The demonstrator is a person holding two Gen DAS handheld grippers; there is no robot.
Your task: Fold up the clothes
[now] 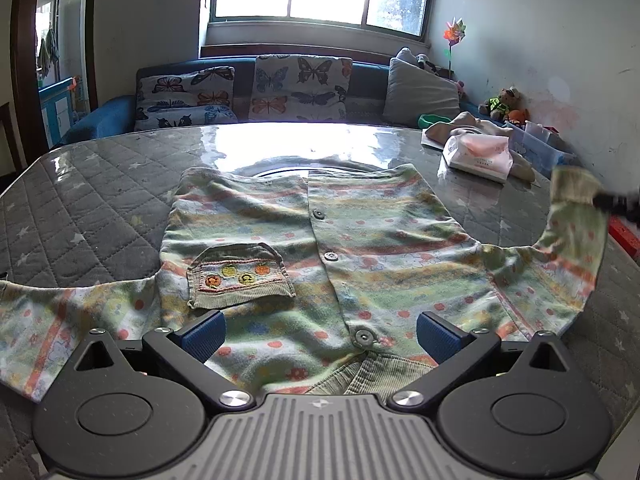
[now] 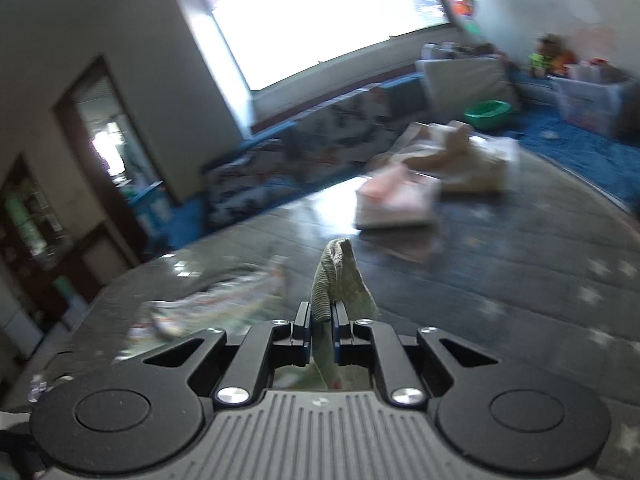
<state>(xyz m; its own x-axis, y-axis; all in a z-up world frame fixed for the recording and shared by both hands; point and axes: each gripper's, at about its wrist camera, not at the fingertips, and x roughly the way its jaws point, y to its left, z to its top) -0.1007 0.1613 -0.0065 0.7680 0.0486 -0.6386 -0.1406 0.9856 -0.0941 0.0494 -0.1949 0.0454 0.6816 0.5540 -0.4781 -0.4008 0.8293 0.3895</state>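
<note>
Right gripper [image 2: 321, 316] pinches sleeve cuff [image 2: 340, 276], lifted at 3 o'clock of shirt [image 1: 320, 248]; it should carry it toward 9, laid flat across placket; left gripper [image 1: 320, 332] jaws spread, should pin the chest.

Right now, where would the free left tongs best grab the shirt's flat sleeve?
Probably the cuff end of the flat sleeve, coming in from the left edge. It lies spread on the table, and the left tongs hang open above the shirt.

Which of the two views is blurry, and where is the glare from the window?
Right wrist view: motion-blurred all over, only the right gripper and its pinched sleeve cuff sharp. Left wrist view: sharp, with window glare washing out the far table beyond the shirt; fisheye bends the edges.
</note>
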